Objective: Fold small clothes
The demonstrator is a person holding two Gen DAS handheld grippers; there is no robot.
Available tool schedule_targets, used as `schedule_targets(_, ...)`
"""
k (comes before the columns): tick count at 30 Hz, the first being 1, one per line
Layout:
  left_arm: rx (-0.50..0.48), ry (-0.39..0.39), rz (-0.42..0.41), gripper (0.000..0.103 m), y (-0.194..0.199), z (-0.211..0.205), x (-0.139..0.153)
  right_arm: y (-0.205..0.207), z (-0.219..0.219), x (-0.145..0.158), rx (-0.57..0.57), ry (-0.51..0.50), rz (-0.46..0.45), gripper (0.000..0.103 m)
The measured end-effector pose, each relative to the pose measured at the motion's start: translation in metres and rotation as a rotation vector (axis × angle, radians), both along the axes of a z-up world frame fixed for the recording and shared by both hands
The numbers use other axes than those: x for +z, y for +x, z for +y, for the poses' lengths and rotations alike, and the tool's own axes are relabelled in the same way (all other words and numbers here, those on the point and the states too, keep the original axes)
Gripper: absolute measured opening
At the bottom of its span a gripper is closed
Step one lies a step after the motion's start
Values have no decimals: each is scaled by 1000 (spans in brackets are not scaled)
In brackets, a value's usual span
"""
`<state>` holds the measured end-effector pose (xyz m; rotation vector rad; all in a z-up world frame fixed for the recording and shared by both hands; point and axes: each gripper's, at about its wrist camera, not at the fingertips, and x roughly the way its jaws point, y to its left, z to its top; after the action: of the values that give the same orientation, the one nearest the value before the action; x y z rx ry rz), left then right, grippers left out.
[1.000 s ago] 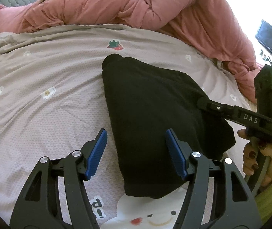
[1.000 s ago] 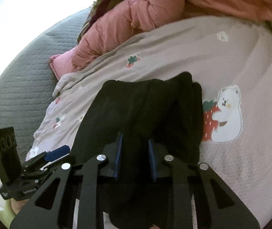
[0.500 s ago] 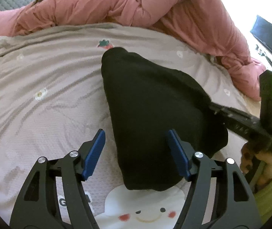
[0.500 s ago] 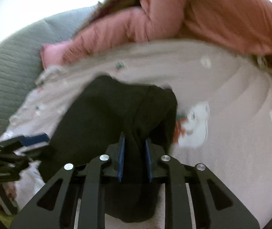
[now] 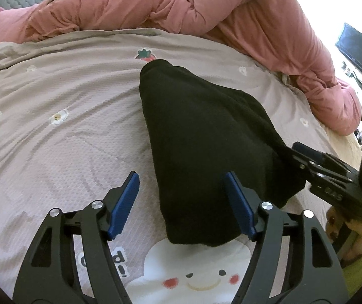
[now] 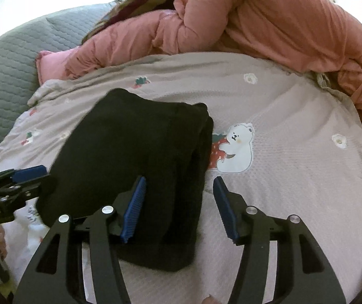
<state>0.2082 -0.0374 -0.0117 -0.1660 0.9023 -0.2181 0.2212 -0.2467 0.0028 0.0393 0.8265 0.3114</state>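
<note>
A black garment [image 5: 206,136] lies folded in a long bundle on the pinkish-grey bedsheet [image 5: 54,152]. My left gripper [image 5: 183,202] is open and empty, its jaws straddling the garment's near left edge. My right gripper [image 6: 179,207] is open and empty above the garment's [image 6: 140,157] near right edge; nothing is held between its blue pads. The right gripper also shows in the left wrist view [image 5: 333,177], at the garment's right side. The left gripper also shows in the right wrist view [image 6: 16,185], at the far left.
A rumpled pink duvet [image 5: 206,12] is heaped along the far and right sides of the bed. A grey quilted cover [image 6: 8,58] lies at the left. The sheet has bear [image 6: 236,147] and strawberry prints. A dark screen [image 5: 358,50] stands at the far right.
My right gripper was shut on a fold of the black garment; it has opened and let it go. The garment now lies flatter. My left gripper stayed open in place.
</note>
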Motion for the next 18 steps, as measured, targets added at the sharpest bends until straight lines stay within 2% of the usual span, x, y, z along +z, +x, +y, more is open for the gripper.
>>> schedule_targets(7, 20, 3, -15, 62, -10, 5, 7, -28, -3, 24, -15, 32, -79, 79)
schedule_targets(8, 24, 5, -20, 65, -12, 6, 9, -32, -3, 28, -21, 28, -93, 86)
schedule_targets(10, 34, 6, -25, 77, -14, 9, 11, -41, -3, 33, -33, 24, -122, 89)
schedule_targets(14, 43, 9, -44, 79, -23, 12, 18, -57, -4, 44, -45, 19, -176, 98)
schedule_targets(15, 48, 16, -49, 81, -26, 13, 20, -62, -5, 47, -49, 18, -188, 98)
schedule_targets(16, 49, 20, -56, 91, -29, 14, 22, -65, -4, 48, -52, 16, -194, 98)
schedule_targets(18, 46, 25, -75, 94, -36, 14, 26, -72, -4, 51, -58, 14, -209, 98)
